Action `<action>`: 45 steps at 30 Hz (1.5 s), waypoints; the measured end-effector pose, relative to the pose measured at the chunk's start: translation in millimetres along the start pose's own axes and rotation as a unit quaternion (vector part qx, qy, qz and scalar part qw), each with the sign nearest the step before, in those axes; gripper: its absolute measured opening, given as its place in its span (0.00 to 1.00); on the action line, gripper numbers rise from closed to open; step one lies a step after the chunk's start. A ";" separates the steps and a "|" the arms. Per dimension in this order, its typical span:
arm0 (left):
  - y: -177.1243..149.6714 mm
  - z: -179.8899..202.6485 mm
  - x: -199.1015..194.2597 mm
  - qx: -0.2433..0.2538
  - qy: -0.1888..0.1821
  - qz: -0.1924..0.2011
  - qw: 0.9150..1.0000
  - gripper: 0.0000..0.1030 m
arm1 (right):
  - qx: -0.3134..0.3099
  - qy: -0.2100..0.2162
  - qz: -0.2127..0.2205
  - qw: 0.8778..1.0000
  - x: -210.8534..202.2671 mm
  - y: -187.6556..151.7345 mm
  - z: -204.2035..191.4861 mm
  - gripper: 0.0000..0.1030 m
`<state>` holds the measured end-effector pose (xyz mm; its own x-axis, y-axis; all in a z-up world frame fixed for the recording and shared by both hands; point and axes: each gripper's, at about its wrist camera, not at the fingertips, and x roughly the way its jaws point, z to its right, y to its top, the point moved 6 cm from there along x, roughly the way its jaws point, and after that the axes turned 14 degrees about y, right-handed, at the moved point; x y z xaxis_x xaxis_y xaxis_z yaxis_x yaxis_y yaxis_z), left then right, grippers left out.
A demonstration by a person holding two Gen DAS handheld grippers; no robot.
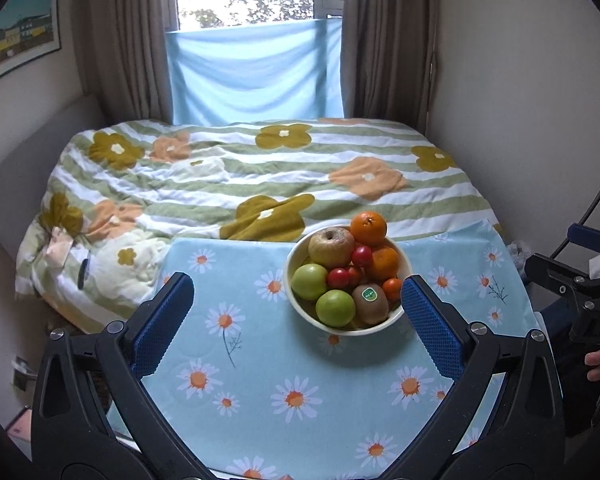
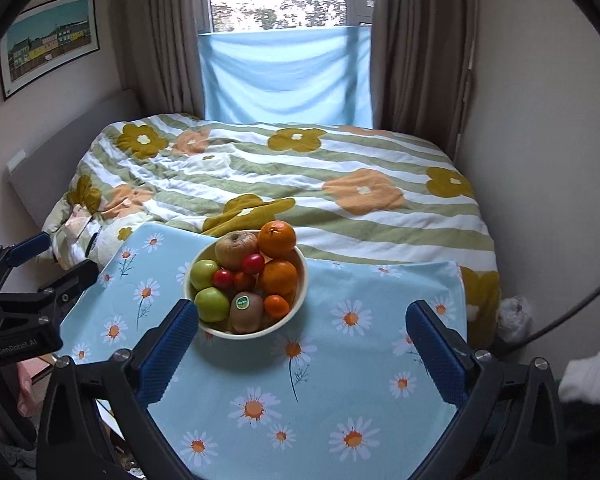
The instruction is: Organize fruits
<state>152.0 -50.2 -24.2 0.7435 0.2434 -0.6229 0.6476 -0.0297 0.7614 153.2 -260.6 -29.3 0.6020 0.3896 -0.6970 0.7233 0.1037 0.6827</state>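
Observation:
A cream bowl [image 1: 300, 308] [image 2: 296, 312] full of fruit stands on the daisy-print table [image 1: 260, 380] [image 2: 360, 360]. It holds a brownish apple [image 1: 331, 246] [image 2: 236, 249], two green apples [image 1: 309, 281] [image 1: 335, 307], oranges [image 1: 368, 227] [image 2: 277, 238], red tomatoes [image 1: 339, 278], a kiwi with a green sticker [image 1: 370, 303] [image 2: 246, 311] and a small mandarin [image 2: 277, 305]. My left gripper [image 1: 296, 300] is open and empty, hovering before the bowl. My right gripper [image 2: 302, 322] is open and empty, the bowl near its left finger.
A bed with a flowered striped duvet [image 1: 240, 176] [image 2: 300, 176] lies just behind the table. Curtains and a window with blue cloth [image 1: 256, 72] are at the back. The other gripper shows at the right edge [image 1: 580, 300] and the left edge [image 2: 24, 312].

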 end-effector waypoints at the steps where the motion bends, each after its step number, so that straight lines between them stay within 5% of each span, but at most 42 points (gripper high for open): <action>1: -0.9 -3.3 -3.1 0.001 0.002 0.002 1.000 1.00 | 0.009 -0.009 0.004 1.000 -4.5 -2.1 -0.3 1.00; 14: -15.0 -23.9 -22.4 0.010 -0.018 0.026 0.999 1.00 | 0.064 -0.077 0.031 0.994 -36.5 -29.5 -19.8 1.00; 45: -6.0 -22.0 -28.2 0.013 -0.027 0.039 0.999 1.00 | 0.065 -0.089 0.046 0.993 -45.7 -25.9 -24.2 1.00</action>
<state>123.4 -35.5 -7.2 0.7997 0.1876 -0.5704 0.5903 -0.0720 0.8040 98.8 -258.9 -9.8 0.7089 0.2232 -0.6690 0.6934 -0.0472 0.7190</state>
